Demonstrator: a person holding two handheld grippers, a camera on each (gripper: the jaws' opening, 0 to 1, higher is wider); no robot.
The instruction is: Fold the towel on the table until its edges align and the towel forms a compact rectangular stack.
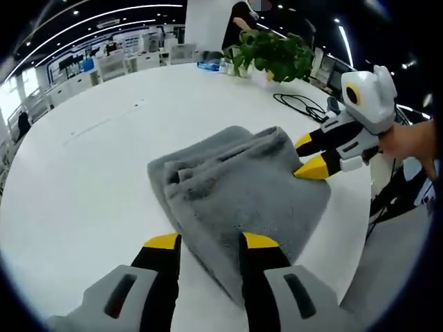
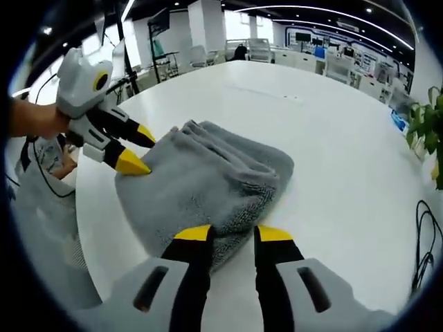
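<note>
**Folded towel between two grippers**

A grey towel (image 1: 239,190) lies bunched in thick folds on the white tabletop (image 1: 90,159), near its edge. In the left gripper view, the left gripper (image 1: 211,242) rises from the bottom with its yellow-tipped jaws spread apart, one on either side of the towel's near edge; the cloth runs between them, but the jaws are not pressed together on it. Across the towel, the right gripper (image 1: 308,155) comes in from the right, held by a hand (image 1: 412,142); its two yellow tips rest against the towel's far side, slightly parted, and whether they pinch any cloth cannot be told.

In the right gripper view, the right gripper (image 2: 232,235) stands with its jaws parted at the towel's (image 2: 208,183) near edge, the fabric's fringe lying just between the tips. The left gripper (image 2: 135,149) enters from the left, its tips touching the towel's opposite corner, held by a hand (image 2: 34,117).

A potted plant (image 1: 273,52) and a black cable (image 1: 301,104) sit farther off on the tabletop (image 2: 332,138).
</note>
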